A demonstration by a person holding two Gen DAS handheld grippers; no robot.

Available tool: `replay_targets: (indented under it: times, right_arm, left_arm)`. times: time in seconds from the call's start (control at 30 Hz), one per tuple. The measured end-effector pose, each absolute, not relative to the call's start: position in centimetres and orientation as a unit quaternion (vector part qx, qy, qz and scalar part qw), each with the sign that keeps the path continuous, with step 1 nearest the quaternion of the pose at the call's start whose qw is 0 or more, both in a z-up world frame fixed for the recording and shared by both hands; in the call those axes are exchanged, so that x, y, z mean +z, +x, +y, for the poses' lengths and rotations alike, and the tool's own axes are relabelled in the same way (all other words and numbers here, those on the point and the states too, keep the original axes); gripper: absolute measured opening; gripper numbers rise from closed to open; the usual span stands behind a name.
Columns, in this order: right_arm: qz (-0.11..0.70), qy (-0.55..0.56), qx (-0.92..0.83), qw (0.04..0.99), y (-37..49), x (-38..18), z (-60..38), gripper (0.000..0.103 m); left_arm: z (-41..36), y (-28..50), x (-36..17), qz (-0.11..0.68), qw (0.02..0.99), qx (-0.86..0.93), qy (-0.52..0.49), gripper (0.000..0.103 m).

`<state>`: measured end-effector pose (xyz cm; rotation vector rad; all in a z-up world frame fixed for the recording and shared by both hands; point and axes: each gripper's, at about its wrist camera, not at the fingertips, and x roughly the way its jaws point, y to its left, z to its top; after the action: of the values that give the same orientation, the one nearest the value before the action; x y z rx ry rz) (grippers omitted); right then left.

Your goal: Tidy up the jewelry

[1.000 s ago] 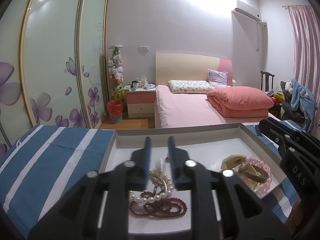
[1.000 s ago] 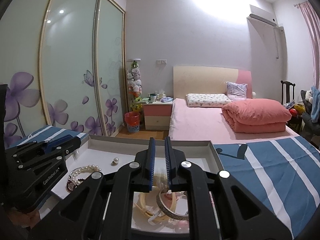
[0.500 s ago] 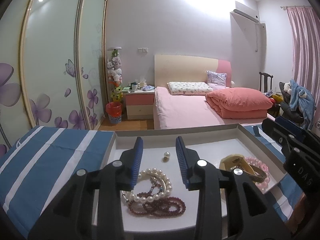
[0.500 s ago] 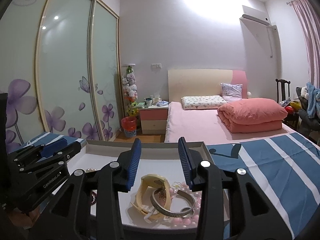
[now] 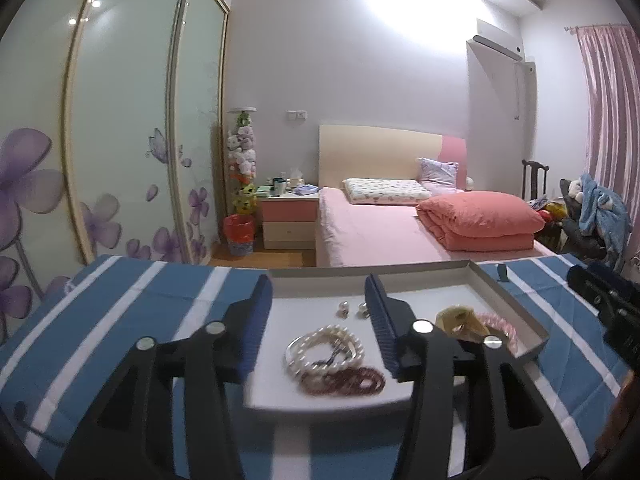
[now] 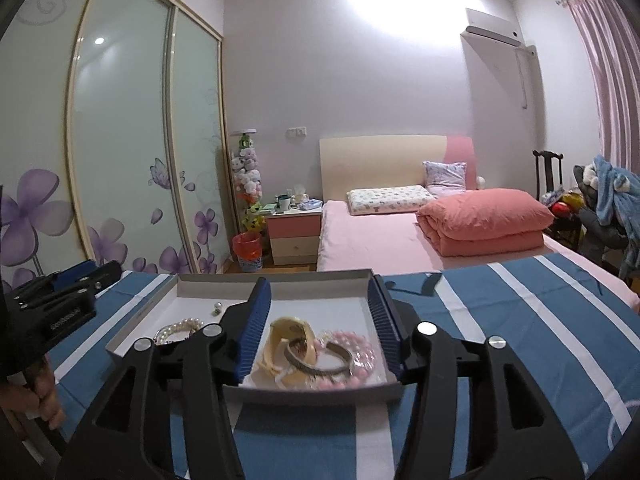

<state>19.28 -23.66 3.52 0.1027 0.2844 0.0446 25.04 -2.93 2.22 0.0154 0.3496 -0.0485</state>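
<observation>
A shallow grey tray (image 5: 516, 312) (image 6: 280, 276) lies on a blue striped cloth. In the left wrist view a pearl bracelet (image 5: 324, 346), a dark red bead bracelet (image 5: 344, 382) and two pearl earrings (image 5: 343, 309) rest in its left half. My left gripper (image 5: 317, 280) hovers just short of them, its jaws opening with nothing in them. In the right wrist view a cream watch (image 6: 288, 340), a silver bangle (image 6: 320, 360) and a pink bead bracelet (image 6: 360, 348) lie in the tray's right half. My right gripper (image 6: 318, 282) hangs near them, its jaws opening and holding nothing.
The blue striped cloth (image 6: 500, 320) spreads to both sides of the tray. A hand (image 6: 44, 392) holds the left gripper's body (image 6: 60, 296). Beyond the table stand a pink bed (image 5: 380, 232), a nightstand (image 5: 288, 216), a red bin (image 5: 239, 234) and flowered wardrobe doors (image 5: 120, 140).
Both grippers have gone from nearly shut over the jewelry to widely apart. Both have drawn back and slightly up from the tray. The pieces stay in the tray.
</observation>
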Motion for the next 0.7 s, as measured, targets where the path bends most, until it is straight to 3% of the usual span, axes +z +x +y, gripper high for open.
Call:
replay_targets:
  times: [0.33,0.5,0.6,0.7]
  right_arm:
    - [0.146,0.074,0.023,0.986,15.6,3.6,-24.2,0.071]
    - [0.153,0.077,0.027,0.985,14.0,3.4,-24.2,0.083]
    - [0.151,0.073,0.033,0.985,12.6,3.4,-23.9,0.095]
    - [0.142,0.063,0.04,0.987,11.0,3.4,-23.6,0.101]
  left_arm:
    - [-2.2,20.2,2.2,0.179,0.984,0.001,0.025,0.065]
    - [-1.6,17.5,1.9,0.177,0.984,0.01,0.031,0.083]
    - [-1.2,15.7,1.8,0.171,0.985,0.019,0.028,0.093]
    - [-0.8,14.0,1.9,0.162,0.986,0.022,0.021,0.099]
